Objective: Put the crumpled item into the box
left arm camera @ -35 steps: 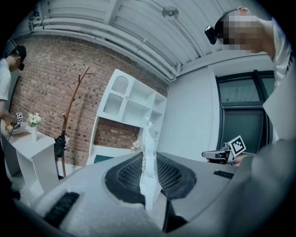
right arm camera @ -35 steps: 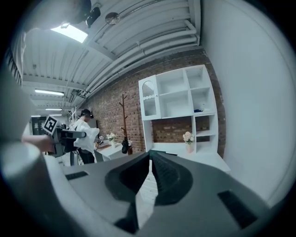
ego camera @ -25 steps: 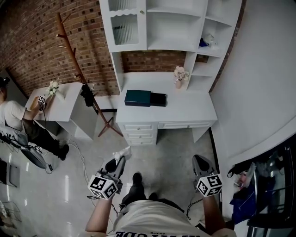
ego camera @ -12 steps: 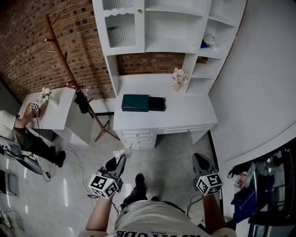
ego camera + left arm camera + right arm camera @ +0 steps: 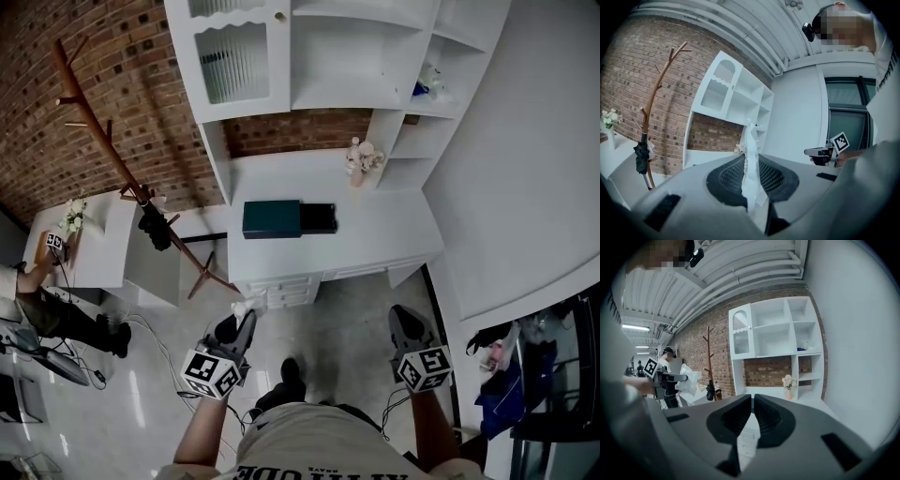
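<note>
While pinching the crumpled item (image 5: 750, 159) upright between the pads of the left gripper (image 5: 249, 317), hangs low over the floor (image 5: 347, 309), well short of the desk (image 5: 384, 234). Needs carrying forward and a touch right to the dark box (image 5: 272, 218) — long axis across the desk, far nearer this side than the right gripper (image 5: 403, 317). Shows that one's jaws together on nothing
</note>
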A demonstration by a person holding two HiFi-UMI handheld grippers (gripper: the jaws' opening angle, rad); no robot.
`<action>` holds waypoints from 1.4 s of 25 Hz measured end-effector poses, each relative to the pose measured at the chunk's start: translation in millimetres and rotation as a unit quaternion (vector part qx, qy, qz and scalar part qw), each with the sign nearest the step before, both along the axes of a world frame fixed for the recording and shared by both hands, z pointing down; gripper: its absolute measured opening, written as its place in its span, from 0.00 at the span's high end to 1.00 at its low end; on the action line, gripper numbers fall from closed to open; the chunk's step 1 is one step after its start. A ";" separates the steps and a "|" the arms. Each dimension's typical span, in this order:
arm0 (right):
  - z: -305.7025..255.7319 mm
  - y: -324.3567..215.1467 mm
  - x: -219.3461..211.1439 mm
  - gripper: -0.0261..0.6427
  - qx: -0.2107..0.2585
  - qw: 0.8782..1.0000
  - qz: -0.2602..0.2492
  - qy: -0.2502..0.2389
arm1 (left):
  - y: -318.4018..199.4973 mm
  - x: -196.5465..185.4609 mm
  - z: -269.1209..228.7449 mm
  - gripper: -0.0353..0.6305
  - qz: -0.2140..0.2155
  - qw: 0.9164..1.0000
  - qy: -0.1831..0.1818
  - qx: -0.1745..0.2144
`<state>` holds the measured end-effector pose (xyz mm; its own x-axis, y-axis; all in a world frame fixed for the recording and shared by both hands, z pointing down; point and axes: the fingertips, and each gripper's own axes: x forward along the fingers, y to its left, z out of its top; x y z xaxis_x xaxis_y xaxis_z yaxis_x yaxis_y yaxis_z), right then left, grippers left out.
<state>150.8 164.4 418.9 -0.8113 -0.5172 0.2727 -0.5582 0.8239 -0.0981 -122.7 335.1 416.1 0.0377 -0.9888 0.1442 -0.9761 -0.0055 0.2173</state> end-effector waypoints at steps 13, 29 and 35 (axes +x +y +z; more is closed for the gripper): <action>-4.8 -18.8 -57.8 0.91 0.011 0.999 0.040 0.016 | -50.8 -70.4 5.5 0.84 0.054 0.999 0.005 0.003; 3.3 -53.4 -73.5 0.91 0.008 0.999 0.039 0.013 | -88.1 -83.7 9.7 0.84 0.059 0.998 0.008 0.000; 9.1 -91.2 -82.7 0.91 -0.001 1.000 0.022 0.010 | -114.8 -81.3 11.3 0.84 0.051 0.999 0.007 -0.009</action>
